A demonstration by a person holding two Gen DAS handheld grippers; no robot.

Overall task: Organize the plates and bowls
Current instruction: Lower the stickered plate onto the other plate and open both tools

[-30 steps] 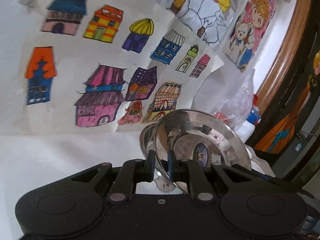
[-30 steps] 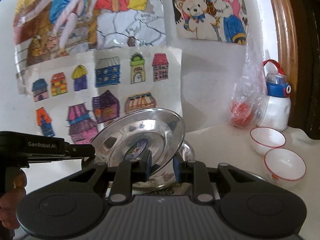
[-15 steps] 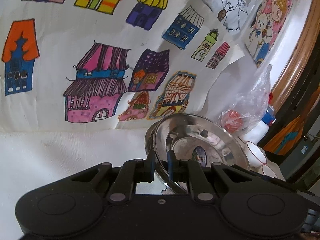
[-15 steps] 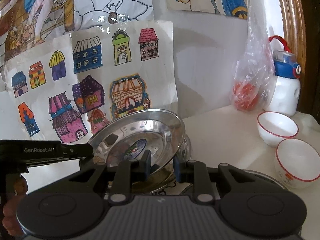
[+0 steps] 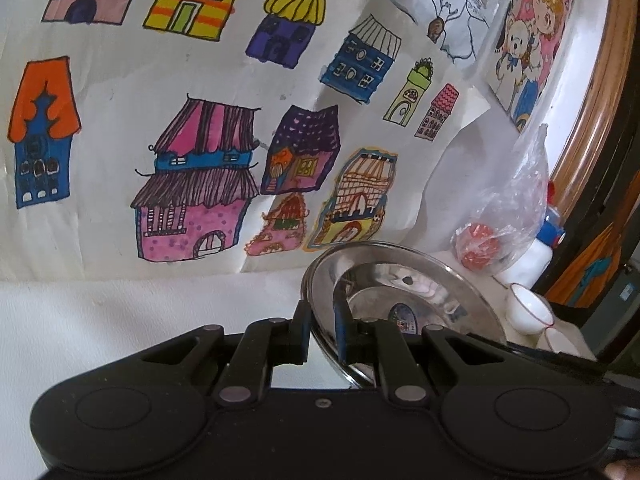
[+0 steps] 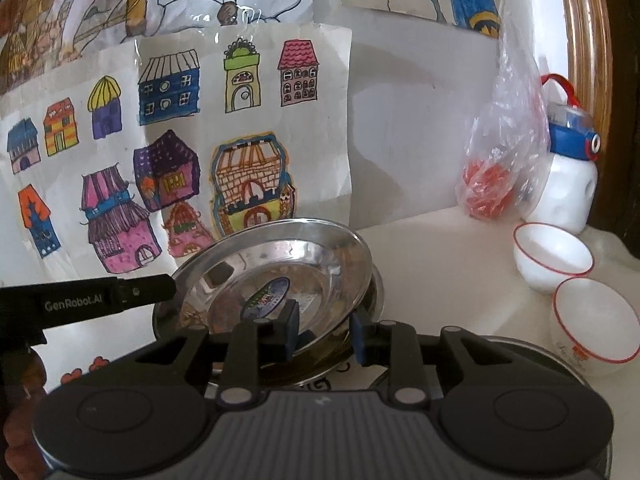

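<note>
in the left wrist view, our left gripper was clamped on the near rim of the steel plate, which tilted up and away to its right. in the right wrist view, our right gripper had just been opening, its jaws straddling the plate's near-right rim without pressing, a second steel plate lying directly beneath.

Left of the steel plate the worktop lies bare; to its right, two white bowls and a plastic bag block passage.

House drawings on wall ahead of jaws; plastic bag and white bottle far right on worktop.
</note>
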